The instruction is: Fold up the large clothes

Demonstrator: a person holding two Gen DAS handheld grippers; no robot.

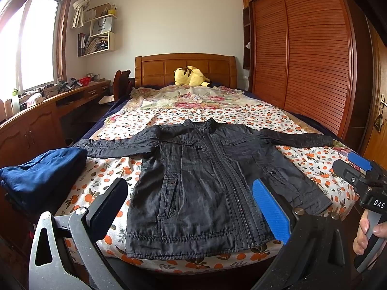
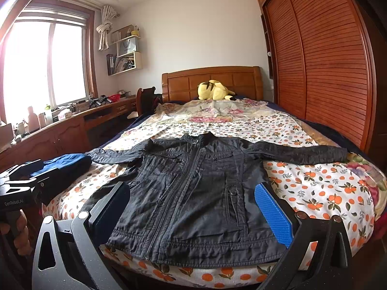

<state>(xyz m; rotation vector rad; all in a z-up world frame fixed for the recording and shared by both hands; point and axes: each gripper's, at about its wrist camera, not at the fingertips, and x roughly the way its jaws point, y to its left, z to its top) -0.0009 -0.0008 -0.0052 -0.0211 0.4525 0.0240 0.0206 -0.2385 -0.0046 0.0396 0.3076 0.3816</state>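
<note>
a black jacket (image 1: pixel 205 181) lies flat, front up and zipped, across the foot of a bed (image 1: pixel 314 159) with an orange-print sheet; it fills the centre of both frames. collar toward the top of the frame, hem at the bottom by the bed's near edge. both sleeves are spread sideways, one toward the left edge, one toward the right edge.

left gripper (image 1: pixel 191 207): seen at the bottom of its own view, jaws wide apart, holding nothing; a dark pad (image 1: pixel 108 207) at lower left and a blue pad (image 1: pixel 271 212) at lower right frame the jacket's lower half. whether the pads touch the cloth cannot be told.

right gripper (image 2: pixel 193 212): bottom of its own view, jaws likewise wide apart and empty, over the hem region. in the left view it also shows at the right edge, with a hand (image 1: pixel 367 232) around its handle.

a folded blue garment (image 1: pixel 43 176) sits at the left edge of the bed, just beside the jacket's sleeve end. a yellow plush toy (image 1: pixel 191 76) rests against the headboard (image 1: pixel 183 68) at upper centre. a slatted wardrobe (image 1: pixel 309 55) fills the right side; a desk (image 1: pixel 48 104) and window (image 1: pixel 31 41) fill the left.
</note>
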